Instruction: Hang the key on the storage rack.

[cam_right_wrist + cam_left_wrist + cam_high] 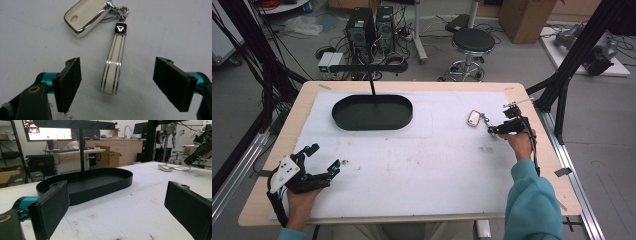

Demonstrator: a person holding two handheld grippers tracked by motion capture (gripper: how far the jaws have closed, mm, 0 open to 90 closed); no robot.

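Your right tongs (117, 85) stand released with the jaws on either side of the key fob's strap (113, 67), lined up along it so a squeeze would catch the loop. The key fob (474, 118) lies flat near the table's (532, 165) right edge, toward the far corner. Your left tongs (323, 159) rest released near the front left corner, out of the way. The black oval tray (372, 113) with its hanger post sits near the far edge; the cloth between is bare, so you have room.
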